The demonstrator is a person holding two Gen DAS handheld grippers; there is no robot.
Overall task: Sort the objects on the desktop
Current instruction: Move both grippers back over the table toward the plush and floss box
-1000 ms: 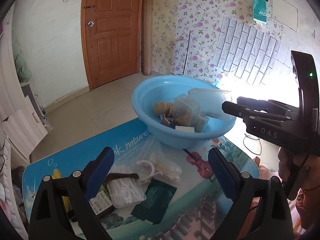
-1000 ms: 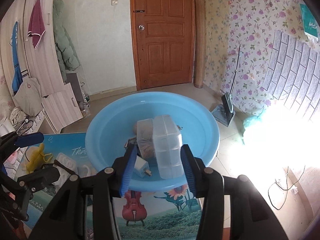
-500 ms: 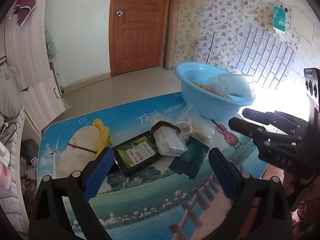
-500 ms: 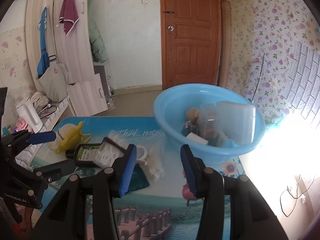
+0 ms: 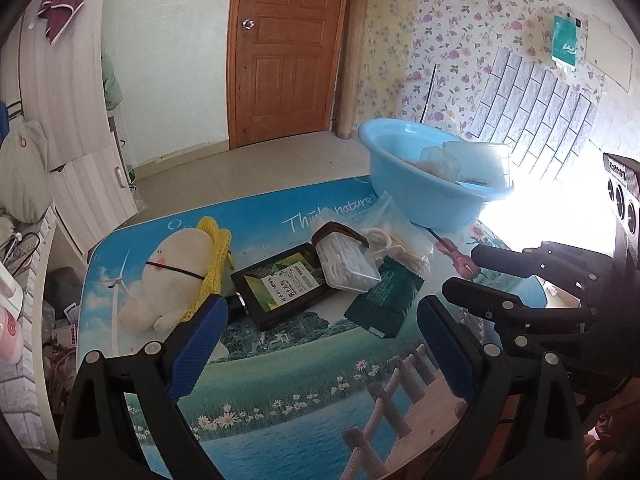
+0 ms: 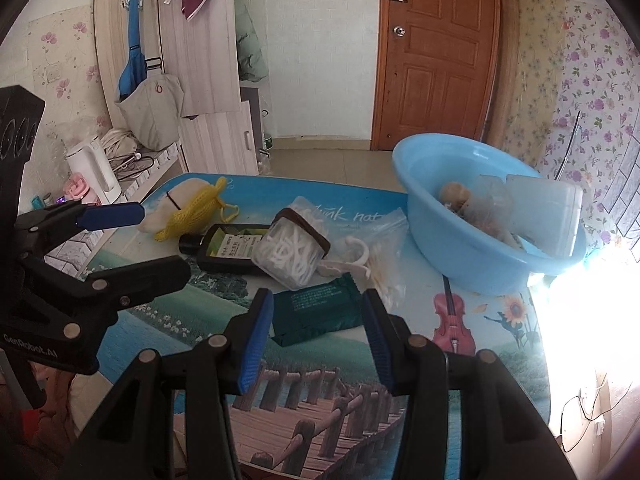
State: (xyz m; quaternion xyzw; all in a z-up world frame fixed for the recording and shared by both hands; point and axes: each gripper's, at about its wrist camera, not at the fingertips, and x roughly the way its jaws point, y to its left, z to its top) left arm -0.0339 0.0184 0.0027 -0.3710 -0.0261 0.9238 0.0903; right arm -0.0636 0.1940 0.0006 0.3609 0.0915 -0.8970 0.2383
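fingers of both the left gripper (image 5: 320, 324) and right gripper (image 6: 318, 320) are held apart (nothing clamped); a green packet (image 6: 320, 310) is framed at centre.

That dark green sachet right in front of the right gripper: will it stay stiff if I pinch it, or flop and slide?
The dark green sachet lies flat with crimped edges, so it probably bends and sags when pinched at one end. Its smooth foil on the glossy table suggests it may slide if pushed. It looks thin, likely light. One corner sits under the clear box of white picks, which might shift.
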